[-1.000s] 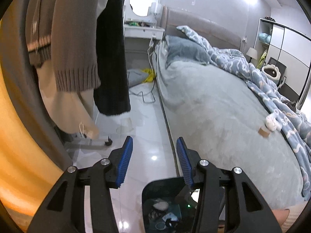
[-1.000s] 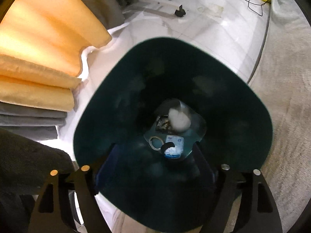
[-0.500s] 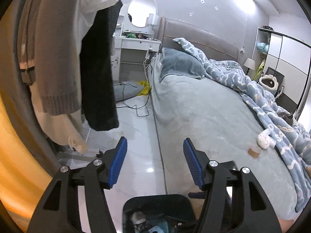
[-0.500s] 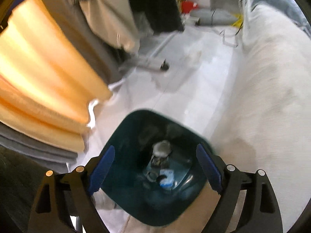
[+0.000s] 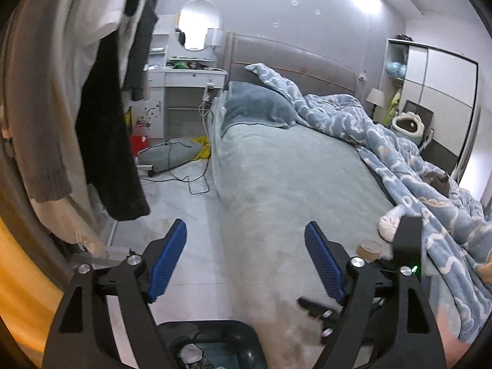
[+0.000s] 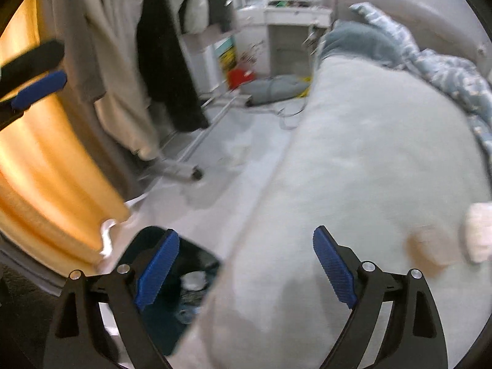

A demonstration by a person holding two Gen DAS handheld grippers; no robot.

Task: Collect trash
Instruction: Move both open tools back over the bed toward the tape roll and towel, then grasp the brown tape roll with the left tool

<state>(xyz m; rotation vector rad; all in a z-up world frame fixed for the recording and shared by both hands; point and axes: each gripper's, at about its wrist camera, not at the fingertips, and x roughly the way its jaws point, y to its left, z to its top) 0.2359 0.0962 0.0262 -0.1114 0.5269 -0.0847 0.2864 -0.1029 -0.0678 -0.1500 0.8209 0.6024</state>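
Note:
A dark teal trash bin [image 5: 240, 338] stands on the floor beside the bed, with scraps inside; it also shows in the right wrist view [image 6: 196, 264]. My left gripper [image 5: 246, 261] is open and empty above the bed's edge. My right gripper [image 6: 246, 270] is open and empty over the bed's corner; its body shows in the left wrist view [image 5: 406, 246]. A small brown cup-like item [image 5: 369, 249] and a white crumpled wad [image 5: 388, 224] lie on the grey bed sheet [image 5: 292, 184], blurred in the right wrist view as the item [image 6: 430, 246] and the wad [image 6: 478, 230].
A blue patterned duvet [image 5: 384, 141] covers the bed's right side. Clothes [image 5: 101, 123] hang on a rack at left by an orange curtain [image 6: 46, 169]. Cables [image 5: 190, 181] and a grey cushion [image 5: 166, 153] lie on the white floor. A vanity desk [image 5: 187, 77] stands at the back.
Both grippers have lifted and tilted up from over the bin toward the bed. The bin has slid to the bottom of both views. The right gripper's jaws now stand wide apart over the sheet.

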